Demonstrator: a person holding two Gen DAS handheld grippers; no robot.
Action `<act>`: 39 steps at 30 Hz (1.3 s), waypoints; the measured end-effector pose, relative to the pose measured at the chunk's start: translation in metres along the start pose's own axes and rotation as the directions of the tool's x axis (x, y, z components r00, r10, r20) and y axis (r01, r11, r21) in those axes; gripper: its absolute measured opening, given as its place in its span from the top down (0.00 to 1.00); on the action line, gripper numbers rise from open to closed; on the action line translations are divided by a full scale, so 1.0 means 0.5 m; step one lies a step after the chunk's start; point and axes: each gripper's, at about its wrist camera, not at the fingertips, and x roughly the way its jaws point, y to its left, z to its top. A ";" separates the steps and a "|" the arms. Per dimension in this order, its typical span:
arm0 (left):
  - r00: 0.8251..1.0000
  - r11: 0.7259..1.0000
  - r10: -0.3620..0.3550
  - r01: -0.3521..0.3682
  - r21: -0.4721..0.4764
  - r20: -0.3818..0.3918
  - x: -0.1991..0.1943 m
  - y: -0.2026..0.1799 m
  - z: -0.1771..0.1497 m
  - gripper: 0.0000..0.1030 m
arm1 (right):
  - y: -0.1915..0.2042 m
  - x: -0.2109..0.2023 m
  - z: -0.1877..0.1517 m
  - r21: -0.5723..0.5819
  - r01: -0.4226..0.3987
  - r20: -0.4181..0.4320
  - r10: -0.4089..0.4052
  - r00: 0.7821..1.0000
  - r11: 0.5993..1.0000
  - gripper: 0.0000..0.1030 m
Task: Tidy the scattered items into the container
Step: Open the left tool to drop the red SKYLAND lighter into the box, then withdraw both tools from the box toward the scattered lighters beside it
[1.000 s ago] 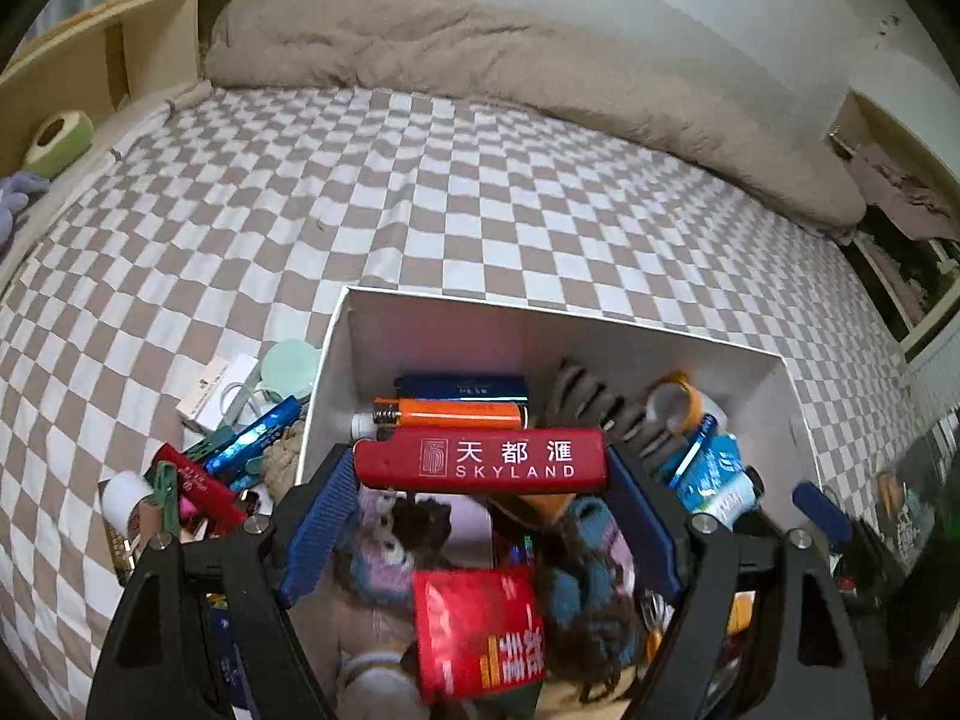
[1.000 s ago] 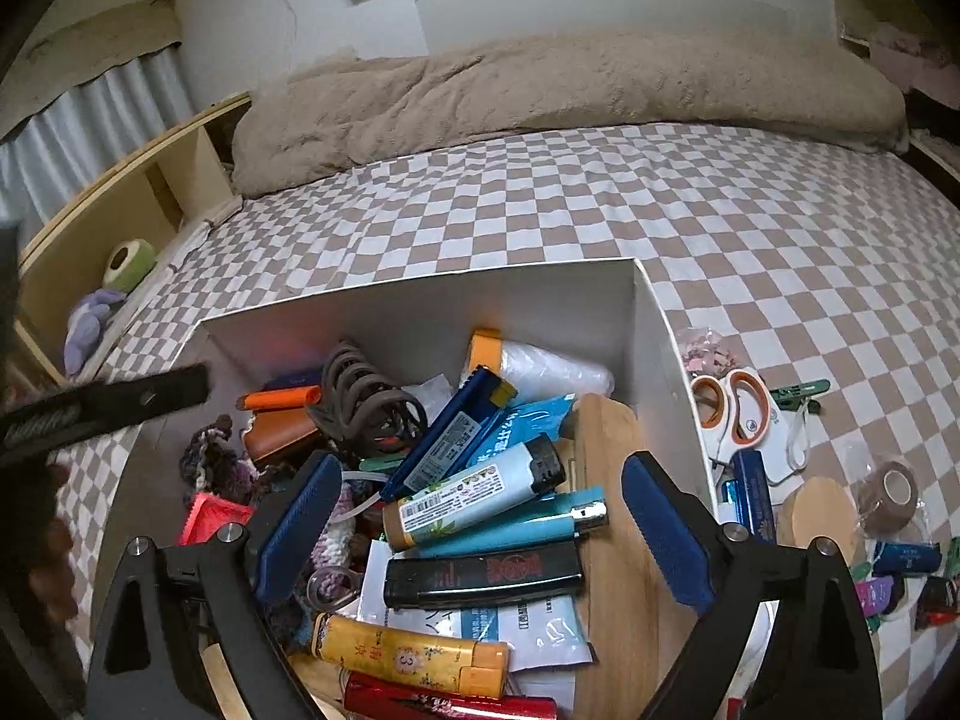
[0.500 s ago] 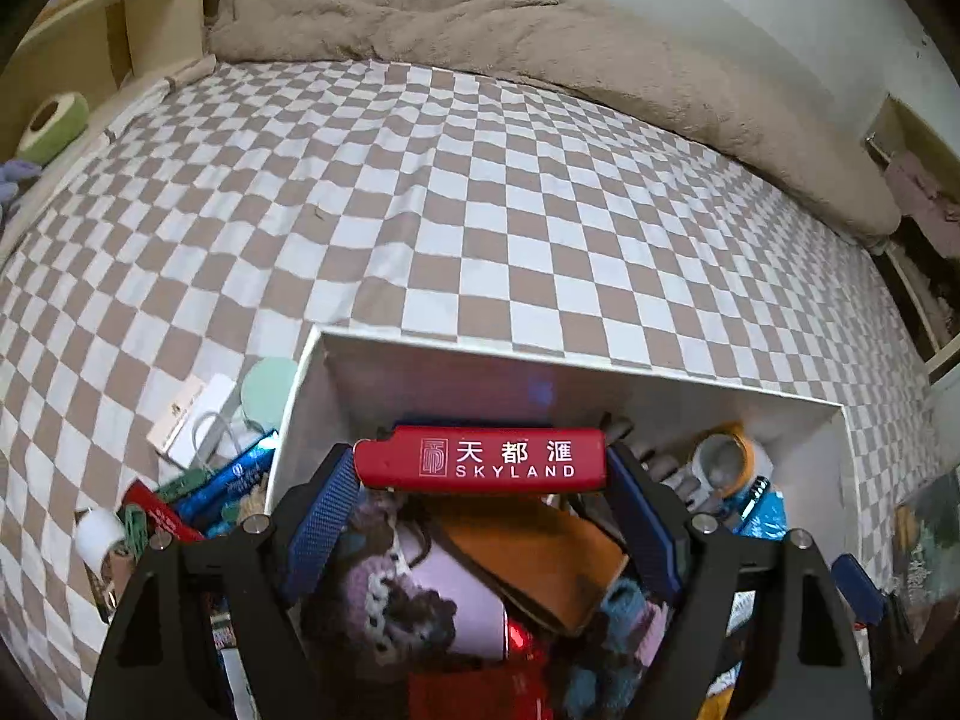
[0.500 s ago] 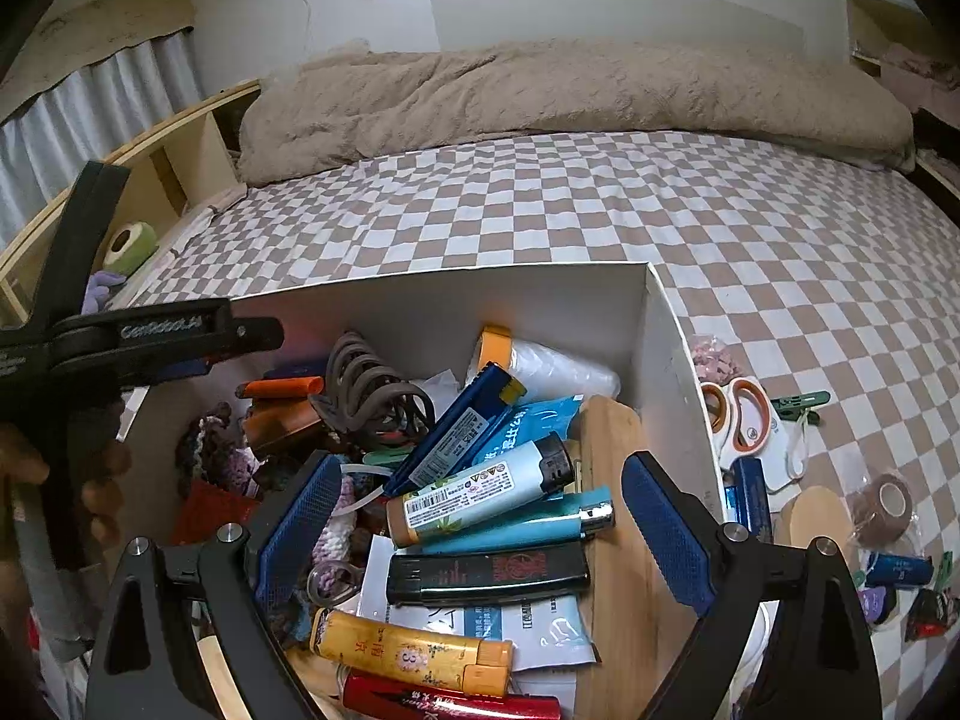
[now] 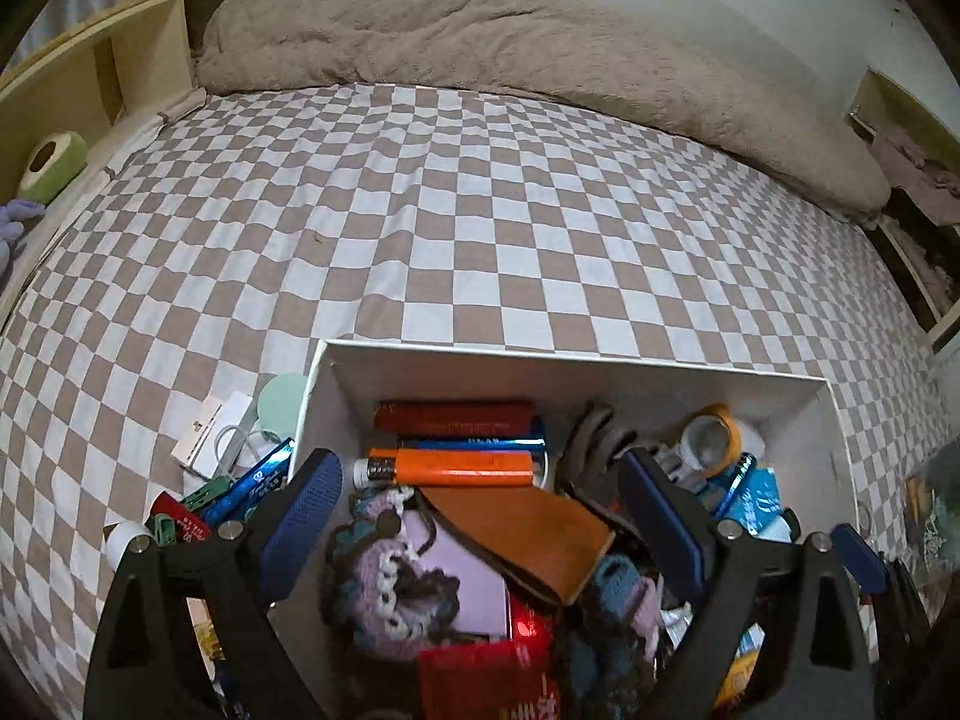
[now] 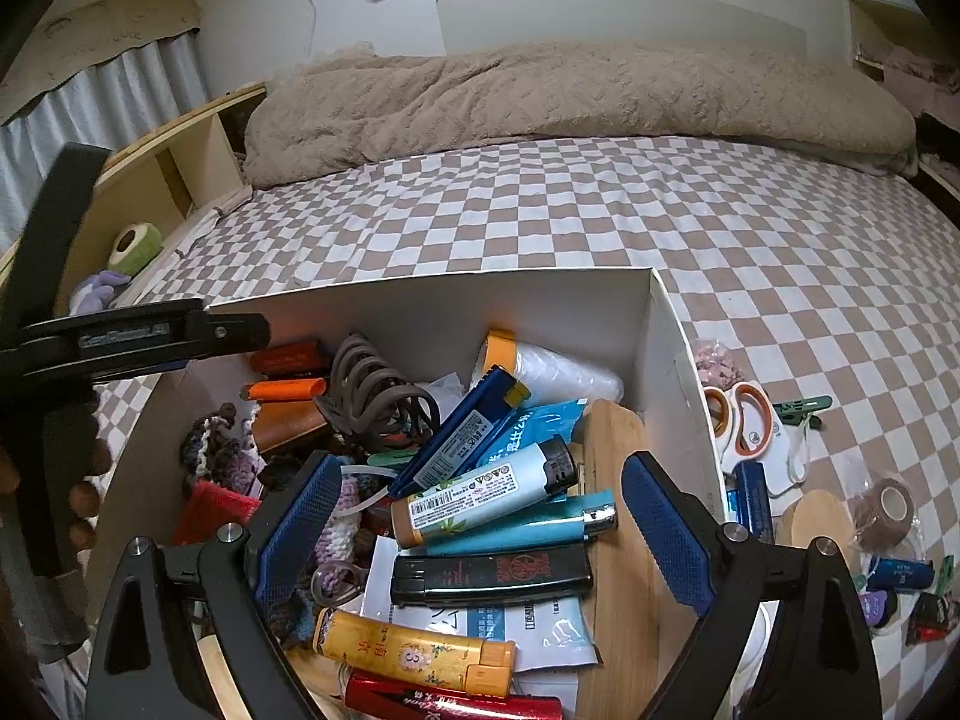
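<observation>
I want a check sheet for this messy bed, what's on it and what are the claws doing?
Surface: checkered bedsheet, mostly bare beyond the box.
Job's things: white box crammed with lighters, hair ties and knitted bits; a red lighter lies at its back wall.
Clutter: scissors, tape roll and small items beside the box, still outside.
Grippers: left claw has just been opening, nothing between its jaws; right claw open above the box, holding nothing.
Cables: white cord with a charger left of the box.
Surroundings: beige blanket, wooden shelf, curtain.
</observation>
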 end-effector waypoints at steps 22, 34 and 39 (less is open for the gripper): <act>0.997 0.996 -0.057 0.053 0.066 0.056 -0.053 0.000 -0.101 0.08 | -0.001 -0.001 -0.004 0.004 0.011 0.005 -0.011 1.000 1.000 0.08; 0.994 0.994 -0.075 0.069 0.079 0.074 -0.065 -0.004 -0.127 0.08 | 0.014 -0.002 -0.008 -0.037 0.052 0.015 -0.052 0.999 0.998 0.08; 0.993 0.995 -0.072 0.065 0.076 0.095 -0.075 -0.003 -0.129 0.08 | 0.012 -0.003 -0.008 -0.035 0.066 0.019 -0.066 0.998 0.997 0.08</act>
